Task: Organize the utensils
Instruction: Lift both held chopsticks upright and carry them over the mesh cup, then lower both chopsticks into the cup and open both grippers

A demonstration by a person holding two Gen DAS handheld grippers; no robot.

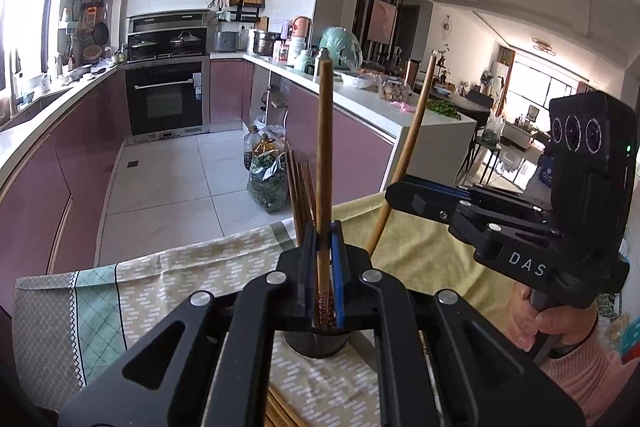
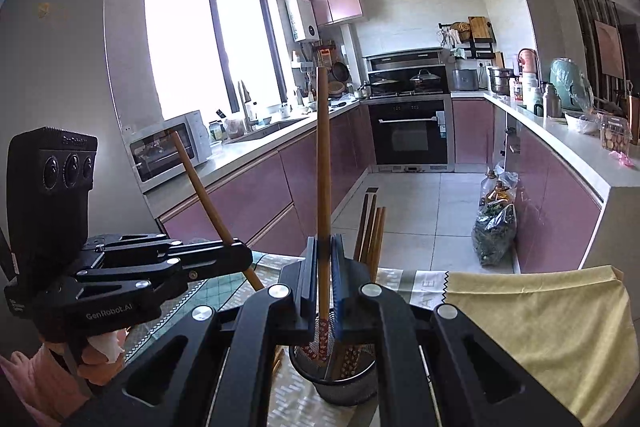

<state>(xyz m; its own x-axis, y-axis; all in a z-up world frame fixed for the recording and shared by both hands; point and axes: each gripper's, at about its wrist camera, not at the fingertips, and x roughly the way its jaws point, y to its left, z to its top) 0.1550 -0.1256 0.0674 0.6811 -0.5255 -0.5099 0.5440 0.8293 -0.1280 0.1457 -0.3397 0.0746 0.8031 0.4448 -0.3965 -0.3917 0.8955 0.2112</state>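
Above the mesh holder [image 2: 340, 383] that stands on the cloth-covered bench [image 1: 180, 279], both tongs are clenched, each on one wooden chopstick held upright. From the left wrist view, the left tongs [image 1: 325, 247] pinch the left chopstick [image 1: 323, 147] low on its shaft, just above the patterned end, which hangs over the holder's mouth; the right tongs [image 1: 400, 189] cross the view from the right, with the right chopstick [image 1: 412, 131] leaning through them. From the right wrist view, that right chopstick [image 2: 323, 163] stands straight between the blue pads, its decorated tip reaching down into the holder, beside a few more chopsticks [image 2: 372, 231] that stand in the cup and lean on its rim. More loose sticks lie on the cloth below the left tongs. A chopstick is light, stiff and thin, with a smooth finish, so I judge it likely to pivot or slip in a two-pad pinch. Taking hold near the lower third, as here, keeps the tip steerable, though the long free end can swing. The cup looks light too, and a sideways nudge from a tip could tip it.
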